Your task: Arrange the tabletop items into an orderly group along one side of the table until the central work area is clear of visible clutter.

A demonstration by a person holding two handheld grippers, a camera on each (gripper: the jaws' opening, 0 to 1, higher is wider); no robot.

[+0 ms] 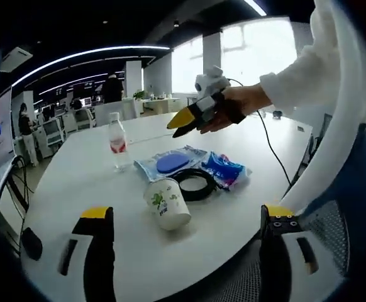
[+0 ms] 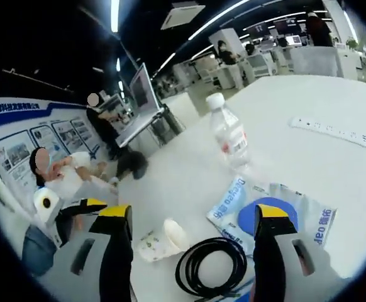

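My left gripper (image 1: 186,220) hangs with jaws apart, holding nothing, just short of the paper cup (image 1: 166,202) on the white table (image 1: 76,182). Behind it lie the black cable coil (image 1: 195,184), two blue packets (image 1: 170,163) and the water bottle (image 1: 117,141). My right gripper (image 2: 192,217), jaws apart, hovers over the coil.

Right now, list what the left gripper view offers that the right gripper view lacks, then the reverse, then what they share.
Left gripper view's own: bright windows and the right tool held in a hand above the table.
Right gripper view's own: a power strip, a monitor and the left tool coming in from the left.
Shared: the table, bottle, cup, cable coil and pouch.
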